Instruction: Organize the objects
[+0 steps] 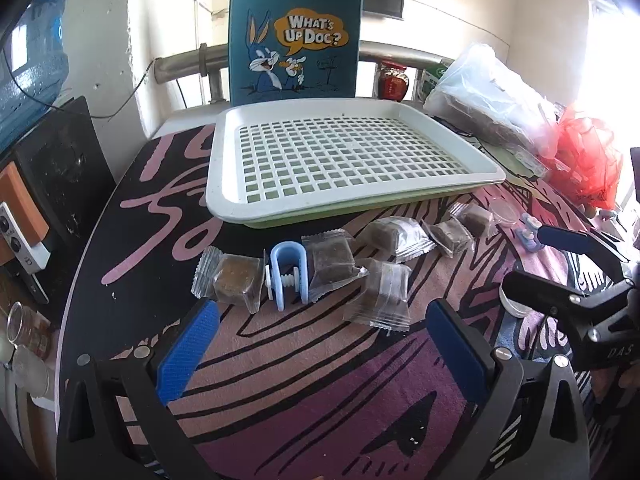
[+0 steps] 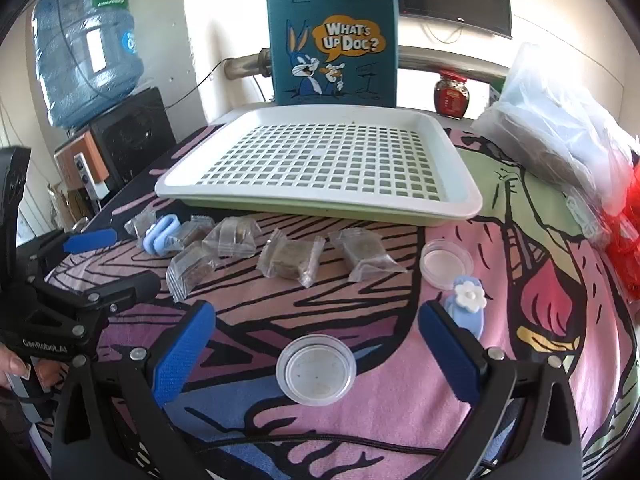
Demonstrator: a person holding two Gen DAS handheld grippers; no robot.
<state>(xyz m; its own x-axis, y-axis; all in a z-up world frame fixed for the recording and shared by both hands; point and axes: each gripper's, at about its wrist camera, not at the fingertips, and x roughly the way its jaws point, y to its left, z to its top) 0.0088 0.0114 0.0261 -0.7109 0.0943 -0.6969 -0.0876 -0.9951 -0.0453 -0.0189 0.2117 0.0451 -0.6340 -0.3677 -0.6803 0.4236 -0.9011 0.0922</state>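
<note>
round lid (image 2: 316, 370) lies between right claw (image 2: 316, 356) fingers

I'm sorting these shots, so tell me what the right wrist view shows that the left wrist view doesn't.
Only the right wrist view shows the whole round plastic cup between the right gripper fingers, and the flower clip clearly.

Only the left wrist view shows the glass jars off the table's left edge.

Both show the white tray, the blue bag, the wrapped snack packets and the blue clamp. Both grippers, including the left gripper, are open.
</note>
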